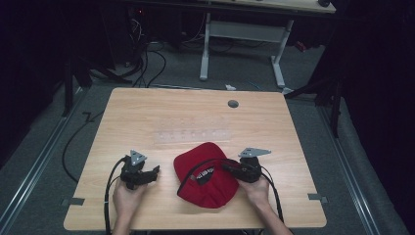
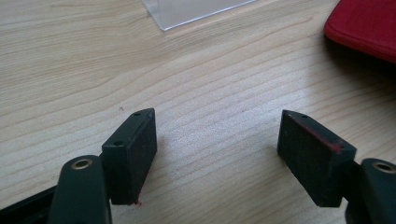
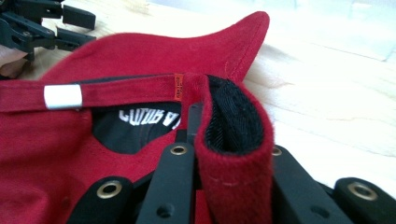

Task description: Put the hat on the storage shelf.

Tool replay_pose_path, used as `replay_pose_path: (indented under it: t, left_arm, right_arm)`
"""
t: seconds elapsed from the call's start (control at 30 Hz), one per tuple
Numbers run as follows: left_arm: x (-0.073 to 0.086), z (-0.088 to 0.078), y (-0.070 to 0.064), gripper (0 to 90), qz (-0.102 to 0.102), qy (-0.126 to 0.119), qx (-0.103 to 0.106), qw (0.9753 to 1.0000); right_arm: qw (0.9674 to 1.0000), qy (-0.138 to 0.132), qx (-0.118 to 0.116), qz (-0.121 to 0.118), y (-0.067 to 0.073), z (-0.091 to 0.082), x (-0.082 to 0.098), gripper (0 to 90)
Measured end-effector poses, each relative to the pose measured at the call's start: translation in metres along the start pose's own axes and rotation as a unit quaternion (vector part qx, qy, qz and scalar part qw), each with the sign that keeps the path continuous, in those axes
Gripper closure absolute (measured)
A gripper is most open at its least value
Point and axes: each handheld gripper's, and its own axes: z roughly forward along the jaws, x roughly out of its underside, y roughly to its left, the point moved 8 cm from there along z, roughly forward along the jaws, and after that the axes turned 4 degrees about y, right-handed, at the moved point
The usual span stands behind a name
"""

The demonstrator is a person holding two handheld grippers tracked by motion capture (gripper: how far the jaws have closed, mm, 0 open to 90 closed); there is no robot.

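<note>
High view first: your two hands come in from the near edge of the tabletop (image 1: 161,105), each carrying a gripper, with the red cap (image 1: 208,174) lying between them, near the front edge and a little right of the middle. The cap rests upside down, its dark lining and a white-lettered label facing up, its brim pointing toward the far side.

Your right gripper (image 1: 234,170) sits at the cap's right edge with its fingers pointing left into the fabric. In the right gripper view its fingers (image 3: 175,182) are clenched on a fold of the cap's red rim (image 3: 236,163), the black inner band bulging up between them. A red strap with a white tag (image 3: 63,96) and a small orange label (image 3: 178,87) runs across the cap's opening just beyond.

Your left gripper (image 1: 155,172) rests on the tabletop to the left of the cap, apart from it, fingers pointing right toward it. In the left gripper view its fingers (image 2: 133,151) stand wide apart and released, with bare wood between them; the cap's edge (image 2: 364,25) shows at the far right corner, well clear of them. A clear plastic sheet (image 2: 196,10) lies flat on the tabletop farther off, beyond the cap.
</note>
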Motion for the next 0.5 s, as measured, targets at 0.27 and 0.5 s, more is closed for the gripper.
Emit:
replay_pose_path:
  t: [0.27, 0.5]
  left_arm:
    - [0.000, 0.000, 0.000, 28.3, 0.001, 0.000, 0.000, 1.0000]
    - [0.001, 0.000, -0.001, 27.1, 0.002, 0.003, 0.002, 1.0000]
  right_arm:
    - [0.9999, -0.015, 0.000, 0.008, -0.005, -0.019, -0.004, 82.8]
    - [0.9996, -0.018, -0.003, 0.022, -0.008, -0.026, -0.006, 83.0]
